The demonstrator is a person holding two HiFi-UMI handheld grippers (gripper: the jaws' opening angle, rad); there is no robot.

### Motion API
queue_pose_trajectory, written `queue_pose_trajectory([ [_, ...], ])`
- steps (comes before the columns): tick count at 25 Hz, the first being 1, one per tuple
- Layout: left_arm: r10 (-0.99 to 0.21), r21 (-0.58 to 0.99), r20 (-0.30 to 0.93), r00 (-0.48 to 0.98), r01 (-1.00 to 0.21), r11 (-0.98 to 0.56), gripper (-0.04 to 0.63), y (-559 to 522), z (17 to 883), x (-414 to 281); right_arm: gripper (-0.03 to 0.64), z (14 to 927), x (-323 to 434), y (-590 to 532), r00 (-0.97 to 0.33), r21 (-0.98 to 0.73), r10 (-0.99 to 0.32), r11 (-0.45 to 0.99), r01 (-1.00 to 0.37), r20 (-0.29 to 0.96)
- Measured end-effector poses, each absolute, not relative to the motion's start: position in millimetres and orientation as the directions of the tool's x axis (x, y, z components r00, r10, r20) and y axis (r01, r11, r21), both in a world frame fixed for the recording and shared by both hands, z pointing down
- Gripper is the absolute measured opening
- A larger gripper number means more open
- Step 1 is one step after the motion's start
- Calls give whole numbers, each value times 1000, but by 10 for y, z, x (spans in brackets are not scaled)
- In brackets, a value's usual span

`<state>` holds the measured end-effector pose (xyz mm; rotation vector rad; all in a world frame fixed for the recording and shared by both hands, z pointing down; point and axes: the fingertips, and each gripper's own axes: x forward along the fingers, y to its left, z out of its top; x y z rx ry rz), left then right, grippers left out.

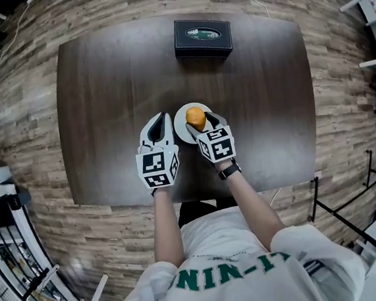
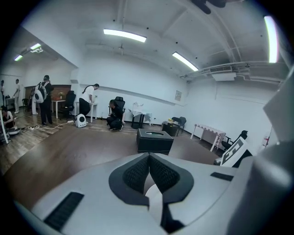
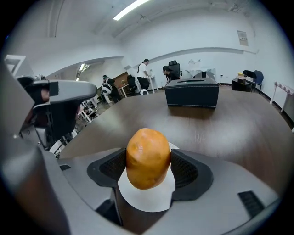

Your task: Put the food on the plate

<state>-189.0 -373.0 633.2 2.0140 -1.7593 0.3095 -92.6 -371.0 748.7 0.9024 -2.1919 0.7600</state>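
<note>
Orange-brown food (image 3: pixel 148 158), rounded and potato-like, is clamped in the right gripper (image 1: pixel 200 120). I read its jaws as fairly wide apart, one ribbed pad pressing each flank of the item. Its long axis stands upright between the pads, crosswise to the line on which they close.

The governing relation is vertical. The white plate (image 1: pixel 181 132) lies directly beneath the held food on the dark wooden table (image 1: pixel 104 108). In the right gripper view the white disc shows under and around the item's lower end. I cannot tell whether the food touches the plate surface; it appears to hang just above it.

The left gripper (image 1: pixel 159 119) sits just beside the plate's left edge with its jaws brought fully together and nothing between them. It is near but plays no part. A black box (image 1: pixel 202 37) stands well apart at the far side.

My assessment is that no sideways travel is needed, only lowering and release. Set down on end, the rounded item could topple and roll toward the rim.
</note>
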Motion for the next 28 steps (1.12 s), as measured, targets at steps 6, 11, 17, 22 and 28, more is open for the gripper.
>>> queue_pose_trajectory([
  [6, -874, 196, 459, 161, -978, -77, 14, -3720, 6426, -1878, 313, 7696, -937, -3698, -513, -228, -378, 589, -776, 770],
  [11, -873, 195, 462, 157, -978, -73, 14, -3700, 6443, -1891, 314, 7730, -1018, -3731, -522, -231, -369, 602, -765, 769],
  [17, -877, 192, 459, 144, -980, -61, 14, -3648, 6399, -1955, 428, 7706, -1050, -3707, -554, -270, -364, 596, -756, 749],
  [22, -884, 179, 448, 136, -982, -60, 14, -3585, 6300, -2007, 460, 7492, -1039, -3692, -570, -266, -408, 595, -758, 713],
  [28, -895, 170, 429, 124, -984, -55, 15, -3569, 6102, -2016, 445, 7055, -892, -3747, -575, -234, -496, 590, -773, 651],
])
